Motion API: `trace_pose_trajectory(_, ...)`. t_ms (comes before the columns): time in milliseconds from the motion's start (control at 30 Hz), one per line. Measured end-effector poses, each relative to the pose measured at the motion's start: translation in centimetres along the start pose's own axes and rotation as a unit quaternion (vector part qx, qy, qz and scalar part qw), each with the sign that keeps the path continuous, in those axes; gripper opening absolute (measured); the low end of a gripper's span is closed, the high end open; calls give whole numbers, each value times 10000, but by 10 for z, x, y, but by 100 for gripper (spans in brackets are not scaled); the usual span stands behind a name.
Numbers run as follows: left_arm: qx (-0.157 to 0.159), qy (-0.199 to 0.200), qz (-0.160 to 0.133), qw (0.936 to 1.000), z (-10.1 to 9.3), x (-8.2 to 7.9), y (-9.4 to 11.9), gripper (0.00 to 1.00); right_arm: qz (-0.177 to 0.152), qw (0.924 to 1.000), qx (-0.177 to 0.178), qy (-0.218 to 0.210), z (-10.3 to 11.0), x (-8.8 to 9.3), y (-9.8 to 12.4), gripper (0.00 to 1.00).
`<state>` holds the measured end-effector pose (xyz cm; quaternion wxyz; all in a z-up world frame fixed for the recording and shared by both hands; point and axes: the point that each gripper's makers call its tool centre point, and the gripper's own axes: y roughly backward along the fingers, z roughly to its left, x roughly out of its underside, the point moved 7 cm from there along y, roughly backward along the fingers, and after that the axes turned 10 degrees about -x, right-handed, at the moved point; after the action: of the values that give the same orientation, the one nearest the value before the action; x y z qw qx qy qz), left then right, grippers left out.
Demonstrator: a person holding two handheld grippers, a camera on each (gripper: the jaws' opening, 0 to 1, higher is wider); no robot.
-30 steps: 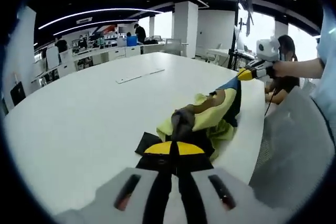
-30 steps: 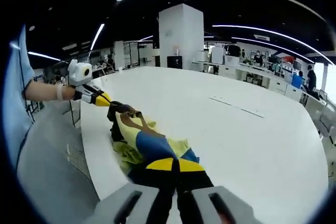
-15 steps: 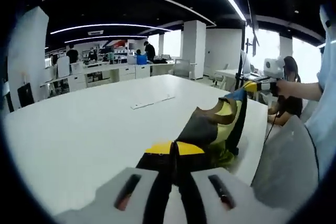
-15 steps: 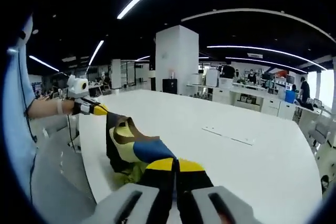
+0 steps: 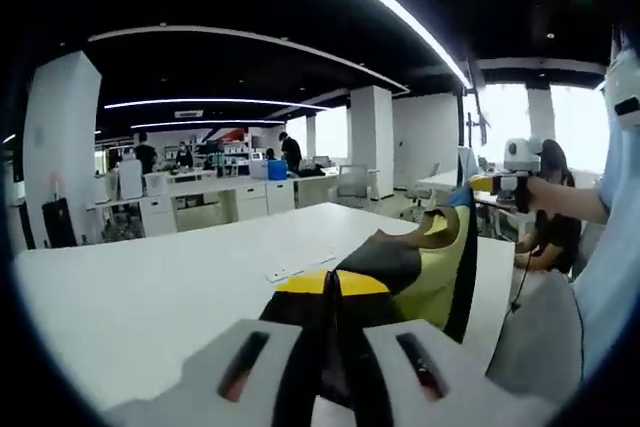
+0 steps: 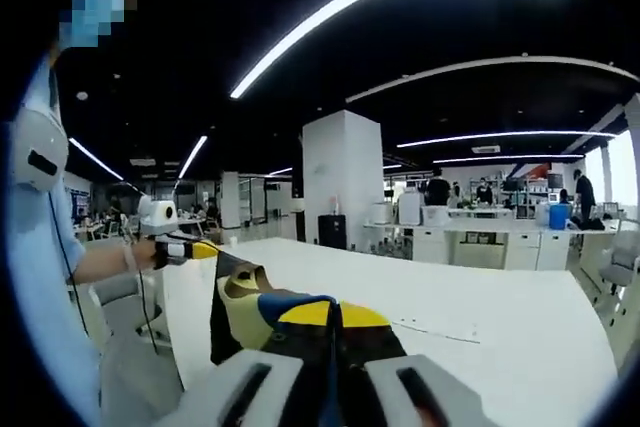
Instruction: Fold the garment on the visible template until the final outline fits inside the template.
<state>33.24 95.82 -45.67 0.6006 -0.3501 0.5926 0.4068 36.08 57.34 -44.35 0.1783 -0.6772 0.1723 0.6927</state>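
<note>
garment [image 5: 425,267] lower edge behind fingers [image 5: 300,347]

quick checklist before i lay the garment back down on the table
1. Left gripper shut on the garment: ok.
2. Right gripper shut on the garment: ok.
3. Garment stretched between both grippers, lifted off the table: ok.
4. Garment hanging flat, without bunching: cannot tell, folds overlap.
5. Template located on the table: cannot tell.
6. Landing area on the table free: ok, apart from a flat white strip.

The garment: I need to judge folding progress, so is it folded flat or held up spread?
Held up spread: the garment hangs stretched between the left hand-held gripper and right hand-held gripper, above the table.
</note>
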Motion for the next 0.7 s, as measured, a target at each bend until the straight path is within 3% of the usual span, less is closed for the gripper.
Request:
trace_pose_trajectory(167,32,45,-449,9990,3,-33,4,0,-415,9990,-93,109,-3,-29,5,0)
trace_pose_trajectory(333,62,-29,-583,9983,13,-43,-3,0,-515,9984,-114,193,-17,-39,4,0)
trace_pose_trajectory(400,111,37,-512,9986,18,-37,-13,0,-420,9989,-106,168,-28,-32,-2,0)
trace_pose_trajectory(500,103,-98,-102,9998,26,-19,-33,0,-157,9998,-75,-58,-45,-14,-14,0)
trace_pose_trajectory(600,160,233,193,9994,36,2,-60,0,135,9997,-22,-209,-66,9,-31,0)
trace_pose_trajectory(700,67,251,516,9983,50,24,-85,0,458,9986,37,-273,-86,29,-45,0)
